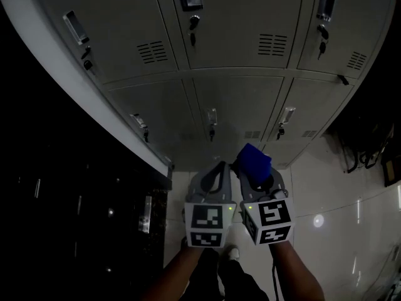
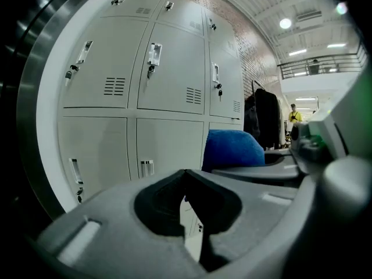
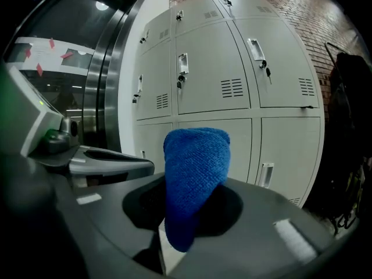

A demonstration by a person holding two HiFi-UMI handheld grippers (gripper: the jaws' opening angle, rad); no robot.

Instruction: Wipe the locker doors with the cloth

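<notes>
Grey locker doors point(image 1: 238, 99) fill the wall ahead, each with a handle, a key lock and vent slots. Both grippers are held side by side in front of the lower row, apart from the doors. My right gripper point(image 1: 257, 173) is shut on a blue cloth point(image 1: 254, 160), which sticks up out of its jaws as a folded wad point(image 3: 195, 173). My left gripper point(image 1: 220, 167) is shut with nothing between its jaws. In the left gripper view the cloth point(image 2: 232, 147) shows to the right, with the lockers point(image 2: 157, 68) behind it.
A steel frame point(image 1: 94, 99) and dark glossy panels point(image 1: 69, 218) border the lockers on the left. Dark coats on a rack point(image 1: 369, 137) hang to the right. Glossy white floor tiles point(image 1: 338, 212) lie below. Far off, a person in yellow point(image 2: 293, 116) stands.
</notes>
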